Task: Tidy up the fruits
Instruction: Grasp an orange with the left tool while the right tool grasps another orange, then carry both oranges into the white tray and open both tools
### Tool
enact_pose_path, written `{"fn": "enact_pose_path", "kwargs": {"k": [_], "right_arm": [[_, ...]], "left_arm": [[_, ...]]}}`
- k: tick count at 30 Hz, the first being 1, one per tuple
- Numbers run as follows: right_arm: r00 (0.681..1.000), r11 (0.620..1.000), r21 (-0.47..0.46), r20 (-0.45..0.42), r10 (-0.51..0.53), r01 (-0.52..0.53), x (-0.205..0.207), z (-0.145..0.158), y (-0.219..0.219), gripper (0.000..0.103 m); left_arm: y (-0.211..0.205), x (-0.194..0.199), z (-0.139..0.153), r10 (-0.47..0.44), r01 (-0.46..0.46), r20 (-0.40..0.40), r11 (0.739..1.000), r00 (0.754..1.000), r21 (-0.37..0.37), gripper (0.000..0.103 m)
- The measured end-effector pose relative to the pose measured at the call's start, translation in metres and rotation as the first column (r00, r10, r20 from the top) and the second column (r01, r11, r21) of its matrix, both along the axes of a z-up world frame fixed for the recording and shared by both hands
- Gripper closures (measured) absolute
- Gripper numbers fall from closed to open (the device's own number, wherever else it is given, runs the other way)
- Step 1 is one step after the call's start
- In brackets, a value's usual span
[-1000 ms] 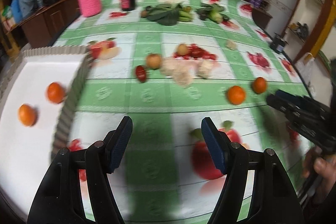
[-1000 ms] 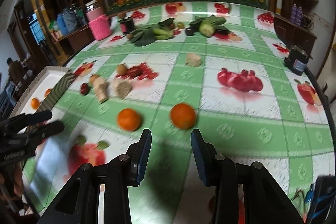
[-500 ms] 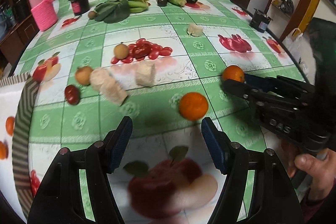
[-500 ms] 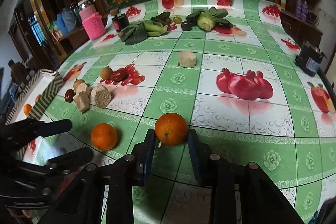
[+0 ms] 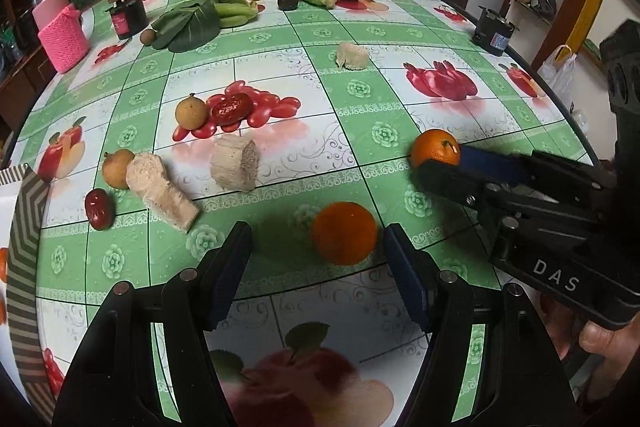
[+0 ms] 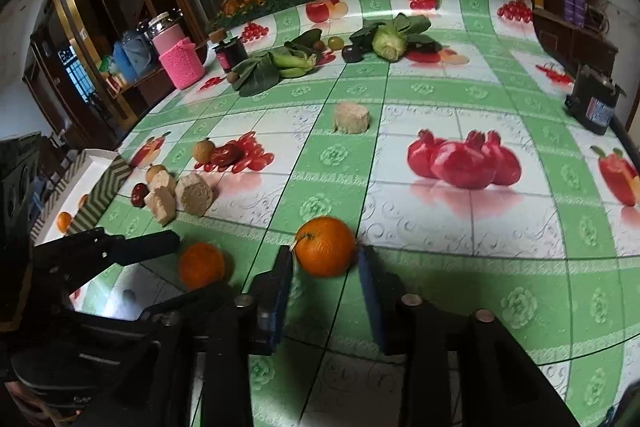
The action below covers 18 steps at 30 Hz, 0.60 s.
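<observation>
Two oranges lie on the fruit-print tablecloth. The nearer orange (image 5: 344, 233) rests on the cloth between the fingers of my left gripper (image 5: 320, 271), which is open and not touching it. The other orange (image 6: 326, 247) sits on the cloth at the fingertips of my right gripper (image 6: 324, 287). Those jaws are opening, and the blue pads flank the fruit with a thin gap on each side. The left wrist view shows that orange (image 5: 434, 149) at the tips of the right gripper (image 5: 440, 167). A white tray (image 6: 104, 187) with a zigzag rim holds an orange (image 6: 64, 221) at far left.
Two longans (image 5: 192, 113), red dates (image 5: 98, 209) and beige chunks (image 5: 234, 165) lie left of centre. Leafy greens (image 5: 188, 27), a pink-sleeved jar (image 5: 60, 31) and a dark jar (image 5: 130, 15) stand at the back. A black box (image 5: 492, 31) sits near the right table edge.
My left gripper swung right, away from the tray, and now frames the nearer orange. My right gripper moved forward around the other orange; its jaws narrowed, then widened again.
</observation>
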State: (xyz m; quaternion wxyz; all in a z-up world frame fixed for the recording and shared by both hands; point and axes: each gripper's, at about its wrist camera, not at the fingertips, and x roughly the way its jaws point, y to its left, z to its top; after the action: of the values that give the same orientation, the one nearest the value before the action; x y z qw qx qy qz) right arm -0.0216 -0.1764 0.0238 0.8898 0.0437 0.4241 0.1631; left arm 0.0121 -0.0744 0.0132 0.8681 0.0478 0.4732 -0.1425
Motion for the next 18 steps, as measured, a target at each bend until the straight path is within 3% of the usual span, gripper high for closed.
{"fn": "enact_pose_path", "kwargs": {"k": [3, 5, 6, 7, 8, 9, 18], "right_arm": [[1.000, 1.000, -0.015, 0.005, -0.006, 0.006, 0.004, 0.001, 0.001, 0.065], [1.000, 1.000, 0.030, -0.012, -0.006, 0.006, 0.006, -0.002, -0.004, 0.065], [1.000, 0.998, 0.059, -0.017, -0.004, 0.005, 0.007, -0.002, -0.007, 0.071], [1.000, 0.997, 0.082, -0.024, -0.003, 0.005, 0.008, -0.002, -0.009, 0.072], [1.000, 0.997, 0.079, -0.021, -0.008, 0.010, 0.007, -0.002, -0.009, 0.072], [1.000, 0.998, 0.065, -0.016, -0.010, 0.011, 0.005, -0.001, -0.008, 0.072], [1.000, 0.994, 0.109, 0.007, 0.022, -0.023, -0.015, 0.010, 0.006, 0.072]], "left_arm": [[-0.001, 0.001, 0.000, -0.002, 0.002, 0.001, 1.000, 1.000, 0.004, 0.035], [-0.002, 0.001, 0.000, -0.005, 0.005, 0.005, 1.000, 1.000, 0.005, 0.035], [-0.003, 0.001, -0.001, -0.008, 0.008, 0.013, 1.000, 1.000, 0.010, 0.039], [-0.003, -0.001, -0.001, -0.011, 0.011, 0.026, 1.000, 1.000, 0.014, 0.047], [-0.004, -0.002, 0.000, -0.018, 0.017, 0.039, 1.000, 0.999, 0.019, 0.065], [-0.004, -0.003, 0.000, -0.022, 0.021, 0.046, 0.999, 0.999, 0.025, 0.074], [0.033, -0.020, 0.007, 0.045, -0.045, 0.016, 0.999, 0.999, -0.020, 0.074]]}}
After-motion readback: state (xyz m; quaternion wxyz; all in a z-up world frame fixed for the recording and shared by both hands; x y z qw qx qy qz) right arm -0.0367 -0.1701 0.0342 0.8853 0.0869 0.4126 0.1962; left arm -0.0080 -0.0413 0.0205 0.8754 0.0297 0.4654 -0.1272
